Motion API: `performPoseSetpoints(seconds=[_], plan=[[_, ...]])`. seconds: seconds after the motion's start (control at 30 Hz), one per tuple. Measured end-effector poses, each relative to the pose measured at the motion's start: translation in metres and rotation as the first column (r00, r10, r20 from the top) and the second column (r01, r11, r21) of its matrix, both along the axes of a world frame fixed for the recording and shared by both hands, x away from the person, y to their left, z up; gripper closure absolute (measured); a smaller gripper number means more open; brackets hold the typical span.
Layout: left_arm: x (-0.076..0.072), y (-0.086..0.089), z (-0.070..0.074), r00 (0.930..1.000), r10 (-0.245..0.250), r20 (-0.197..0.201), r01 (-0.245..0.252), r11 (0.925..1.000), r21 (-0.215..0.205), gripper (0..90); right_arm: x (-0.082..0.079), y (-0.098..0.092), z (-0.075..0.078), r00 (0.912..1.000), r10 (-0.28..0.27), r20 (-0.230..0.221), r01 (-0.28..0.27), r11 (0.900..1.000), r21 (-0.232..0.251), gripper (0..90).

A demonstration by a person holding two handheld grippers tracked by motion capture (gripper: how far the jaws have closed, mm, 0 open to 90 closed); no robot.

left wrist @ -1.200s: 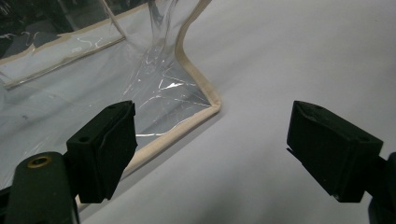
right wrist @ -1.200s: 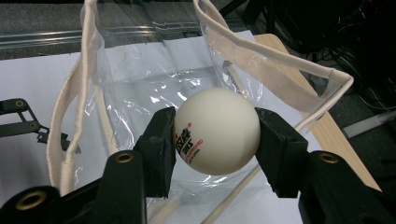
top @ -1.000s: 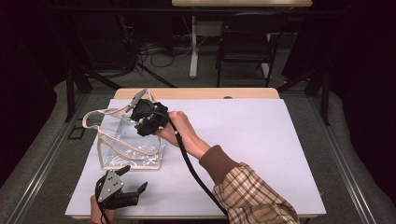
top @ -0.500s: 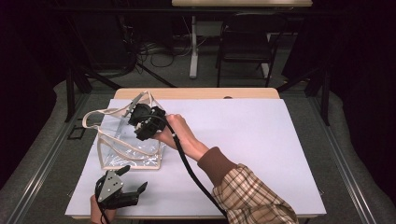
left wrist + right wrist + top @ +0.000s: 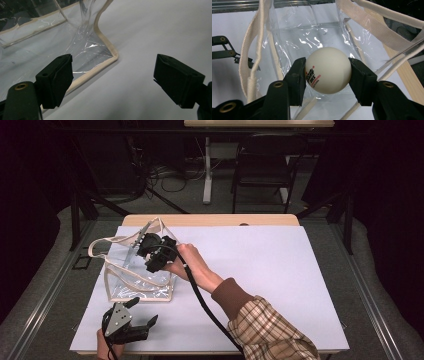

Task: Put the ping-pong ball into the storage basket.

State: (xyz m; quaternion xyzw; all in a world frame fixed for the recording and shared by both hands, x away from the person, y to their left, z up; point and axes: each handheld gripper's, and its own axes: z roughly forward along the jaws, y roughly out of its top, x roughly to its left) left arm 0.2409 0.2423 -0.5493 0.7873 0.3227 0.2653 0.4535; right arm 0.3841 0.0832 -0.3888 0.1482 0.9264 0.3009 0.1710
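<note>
A clear plastic tote bag (image 5: 135, 275) with cream trim and straps lies on the white table, its mouth lifted toward the far side. My right gripper (image 5: 145, 247) hangs over that mouth, shut on a white ping-pong ball (image 5: 328, 70) with red and black print. In the right gripper view the ball sits squeezed between both pads, with the bag's open interior (image 5: 312, 37) just behind it. My left gripper (image 5: 137, 312) rests near the table's front left edge, jaws wide apart and empty. The bag's near corner (image 5: 111, 56) lies just ahead of it.
The white table surface (image 5: 280, 270) stretches bare to the right of the bag. A wooden strip (image 5: 210, 220) edges the far side. Beyond the table stand a dark chair (image 5: 262, 170) and a desk leg (image 5: 207, 170) among floor cables.
My right gripper has shifted slightly left and toward the bag's mouth with the ball still in it. The left gripper has stayed put.
</note>
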Motion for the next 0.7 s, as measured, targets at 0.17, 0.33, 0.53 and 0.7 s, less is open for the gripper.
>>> performPoseSetpoints(seconds=[0.17, 0.33, 0.53, 0.7], plan=[[0.0, 0.0, 0.0, 1.0, 0.0, 0.0, 0.0, 1.0, 0.0, 16.2, 0.0, 0.001, -0.001, 1.0, 0.005, 0.003, -0.004, 1.0, -0.017, 49.9], [0.0, 0.0, 0.0, 1.0, 0.0, 0.0, 0.0, 1.0, -0.001, 16.2, 0.0, 0.001, -0.001, 1.0, 0.006, 0.002, -0.006, 1.0, -0.013, 41.6], [0.0, 0.0, 0.0, 1.0, -0.002, -0.001, 0.002, 1.0, 0.0, 16.2, 0.003, -0.007, 0.004, 0.9997, -0.015, -0.017, 0.016, 0.999, 0.034, 24.3], [0.0, 0.0, 0.0, 1.0, -0.001, -0.003, 0.001, 1.0, -0.001, 16.2, 0.004, -0.022, 0.01, 0.9997, -0.011, -0.022, 0.013, 0.996, 0.091, 14.7]])
